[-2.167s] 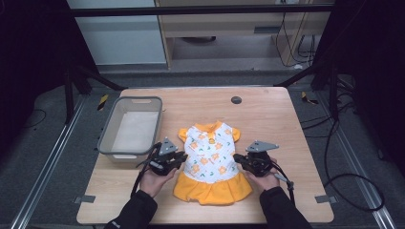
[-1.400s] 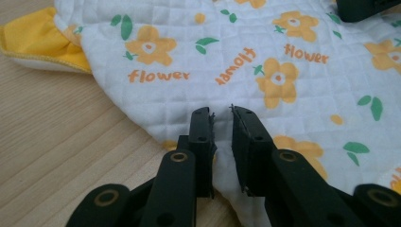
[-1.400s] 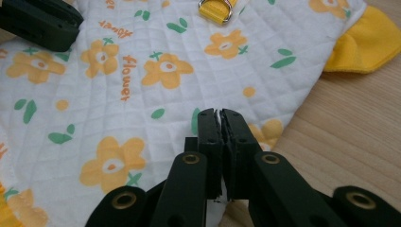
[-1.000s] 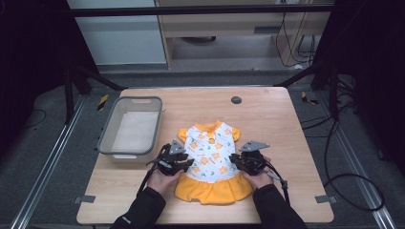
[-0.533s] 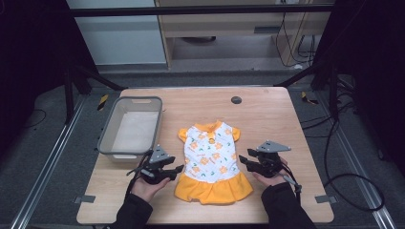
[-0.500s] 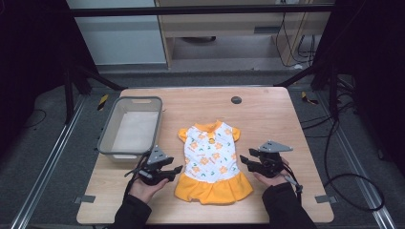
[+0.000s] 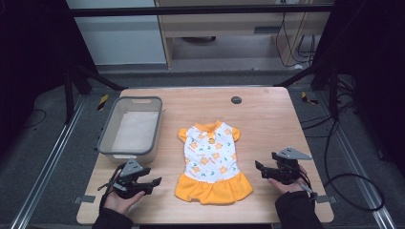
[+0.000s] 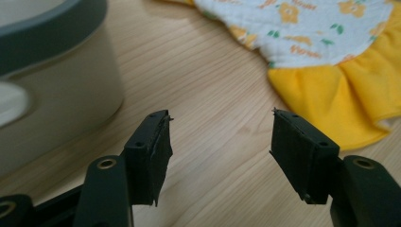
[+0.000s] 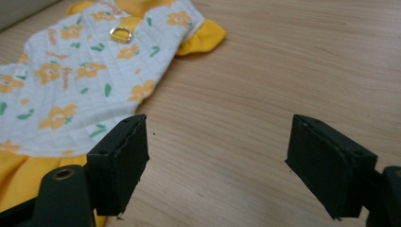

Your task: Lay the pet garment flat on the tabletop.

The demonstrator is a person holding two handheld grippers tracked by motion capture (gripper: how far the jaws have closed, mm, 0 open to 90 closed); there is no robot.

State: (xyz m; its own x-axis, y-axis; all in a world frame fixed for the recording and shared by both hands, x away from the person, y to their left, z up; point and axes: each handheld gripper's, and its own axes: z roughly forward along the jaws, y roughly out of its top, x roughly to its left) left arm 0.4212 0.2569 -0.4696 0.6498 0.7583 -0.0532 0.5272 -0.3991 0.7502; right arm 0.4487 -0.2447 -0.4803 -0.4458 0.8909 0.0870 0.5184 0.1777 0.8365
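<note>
Fabric in white with orange flowers and a yellow ruffled hem, the small dress (image 7: 210,162) lies flat on the wooden tabletop (image 7: 267,119), spread out near the person's edge, collar pointing away. A metal ring (image 9: 121,33) sits near its collar. The left gripper (image 7: 152,182) rests low over the tabletop to the dress's left, just in front of the grey bin (image 7: 131,128), well clear of the ruffle; its fingers (image 8: 152,146) stand apart with only bare wood between them, and they have just been opening. The right gripper (image 7: 260,169) sits to the right of the hem, near but not touching the cloth; its fingers (image 9: 120,158) are also spread wide over bare wood, having just been opening too. In the left gripper view the bin's pale wall rises at the left and the yellow ruffle lies ahead at the right. A dark round cap (image 7: 236,99) sits near the far edge of the tabletop.
</note>
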